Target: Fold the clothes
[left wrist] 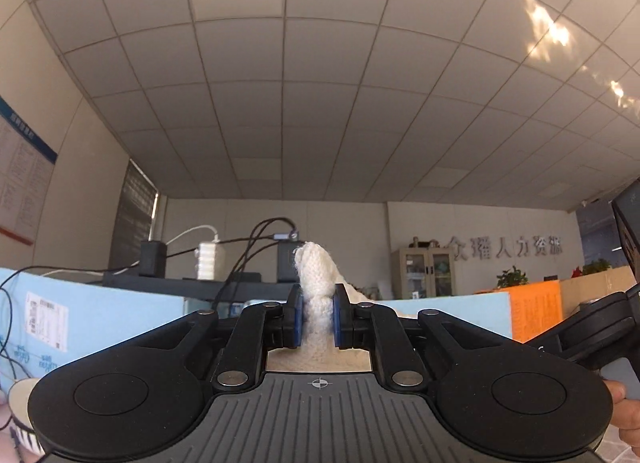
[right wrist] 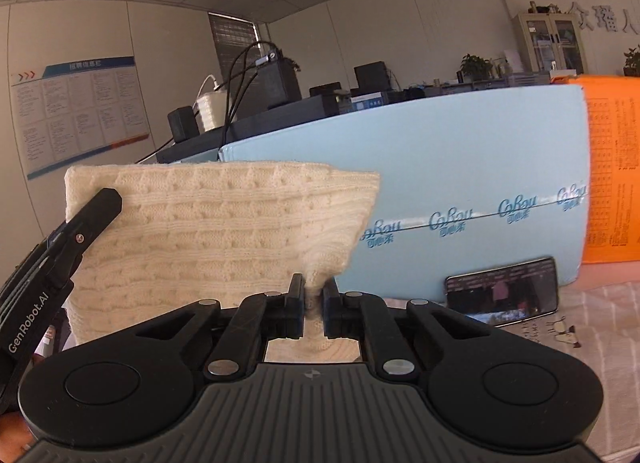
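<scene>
1. Cream cable-knit sweater (right wrist: pixel 224 231) hangs in the air, pinched at two points and lifted off the table, stretched as a broad panel between the two grippers.
2. Right gripper (right wrist: pixel 314 303) has its jaws nearly closed on a bunched corner of the knit; only a thin tuft sits between the pads.
3. Left gripper (left wrist: pixel 316 317) has its blue-padded jaws closed on a thicker wad of the same knit, which pokes up above the fingertips.
4. Beyond the right gripper, a black smartphone (right wrist: pixel 502 291) leans against a pale blue foam board (right wrist: pixel 460 167), resting on the striped tablecloth (right wrist: pixel 600 315).
5. Risk, as I judge it: the right grip is shallow, so the heavy knit could slip out on a swing, and the dropping hem could knock the phone over.
</scene>
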The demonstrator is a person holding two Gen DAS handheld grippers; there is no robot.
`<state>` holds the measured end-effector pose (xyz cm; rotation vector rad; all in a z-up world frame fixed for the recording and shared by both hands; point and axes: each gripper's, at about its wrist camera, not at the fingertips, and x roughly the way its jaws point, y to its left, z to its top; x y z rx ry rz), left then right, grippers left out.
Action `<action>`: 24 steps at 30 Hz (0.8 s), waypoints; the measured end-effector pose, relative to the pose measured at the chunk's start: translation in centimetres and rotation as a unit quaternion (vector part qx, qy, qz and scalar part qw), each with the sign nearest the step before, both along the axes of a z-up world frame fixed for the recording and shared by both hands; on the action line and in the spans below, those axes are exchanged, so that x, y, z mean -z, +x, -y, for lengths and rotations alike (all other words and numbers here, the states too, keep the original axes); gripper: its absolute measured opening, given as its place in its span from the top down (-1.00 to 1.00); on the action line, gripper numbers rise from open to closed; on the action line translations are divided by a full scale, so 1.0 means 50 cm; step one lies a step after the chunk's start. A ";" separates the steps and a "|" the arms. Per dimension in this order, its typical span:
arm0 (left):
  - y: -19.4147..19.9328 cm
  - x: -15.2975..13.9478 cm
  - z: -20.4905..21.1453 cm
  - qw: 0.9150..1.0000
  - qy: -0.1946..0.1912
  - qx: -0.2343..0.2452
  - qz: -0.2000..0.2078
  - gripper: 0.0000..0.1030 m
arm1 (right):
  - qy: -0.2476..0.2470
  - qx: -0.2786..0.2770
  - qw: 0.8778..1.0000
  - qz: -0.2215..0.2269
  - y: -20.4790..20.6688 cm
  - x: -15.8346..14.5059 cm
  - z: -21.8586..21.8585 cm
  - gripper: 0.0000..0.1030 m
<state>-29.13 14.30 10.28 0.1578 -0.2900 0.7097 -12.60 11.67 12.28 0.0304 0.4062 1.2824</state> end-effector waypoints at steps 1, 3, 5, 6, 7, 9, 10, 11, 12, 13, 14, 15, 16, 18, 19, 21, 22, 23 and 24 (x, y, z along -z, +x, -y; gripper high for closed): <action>0.018 -0.013 0.011 1.000 0.005 0.012 0.000 0.76 | 0.006 0.012 1.000 0.007 0.010 -0.008 0.021 0.85; 0.055 -0.039 0.030 0.999 0.011 0.036 0.006 0.76 | 0.019 0.036 0.999 0.007 0.038 -0.026 0.066 0.85; 0.097 -0.065 0.048 0.998 0.018 0.057 0.014 0.76 | 0.038 0.063 0.997 -0.002 0.071 -0.045 0.113 0.85; 0.118 -0.078 0.057 0.997 0.022 0.068 0.019 0.76 | 0.049 0.078 0.996 -0.004 0.086 -0.055 0.136 0.85; 0.138 -0.090 0.067 0.996 0.025 0.079 0.023 0.76 | 0.062 0.095 0.994 0.009 0.093 -0.066 0.163 0.85; 0.173 -0.109 0.087 0.994 0.026 0.102 0.035 0.76 | 0.088 0.125 0.988 0.025 0.106 -0.086 0.222 0.85; 0.189 -0.119 0.097 0.992 0.026 0.114 0.041 0.76 | 0.102 0.138 0.985 0.029 0.112 -0.096 0.254 0.85; 0.203 -0.125 0.105 0.991 0.023 0.127 0.045 0.76 | 0.115 0.151 0.981 0.034 0.118 -0.105 0.286 0.85; 0.214 -0.128 0.111 0.989 0.017 0.141 0.047 0.76 | 0.128 0.164 0.977 0.038 0.123 -0.115 0.319 0.85; 0.224 -0.132 0.116 0.987 0.011 0.155 0.049 0.76 | 0.141 0.177 0.973 0.042 0.129 -0.124 0.351 0.86; 0.235 -0.135 0.122 0.984 0.006 0.170 0.051 0.76 | 0.155 0.184 0.970 0.042 0.130 -0.131 0.380 0.86; 0.237 -0.130 0.126 0.982 0.002 0.182 0.045 0.76 | 0.167 0.191 0.966 0.046 0.128 -0.134 0.411 0.86; 0.231 -0.116 0.127 0.981 0.000 0.193 0.032 0.76 | 0.178 0.197 0.963 0.050 0.126 -0.136 0.442 0.86; 0.219 -0.088 0.131 0.976 -0.005 0.216 0.006 0.75 | 0.186 0.194 0.961 0.059 0.113 -0.123 0.493 0.86; 0.212 -0.074 0.133 0.974 -0.007 0.227 -0.007 0.75 | 0.182 0.186 0.964 0.061 0.104 -0.109 0.515 0.86; 0.200 -0.046 0.137 0.968 -0.011 0.249 -0.033 0.75 | 0.162 0.155 0.974 0.044 0.093 -0.073 0.551 0.86; 0.194 -0.032 0.139 0.965 -0.014 0.259 -0.046 0.75 | 0.149 0.130 0.980 0.020 0.091 -0.052 0.568 0.86; 0.183 -0.015 0.140 0.960 -0.021 0.270 -0.066 0.75 | 0.137 0.099 0.986 -0.002 0.084 -0.030 0.580 0.86; 0.167 0.006 0.140 0.955 -0.034 0.279 -0.092 0.75 | 0.124 0.069 0.990 -0.024 0.078 -0.007 0.593 0.85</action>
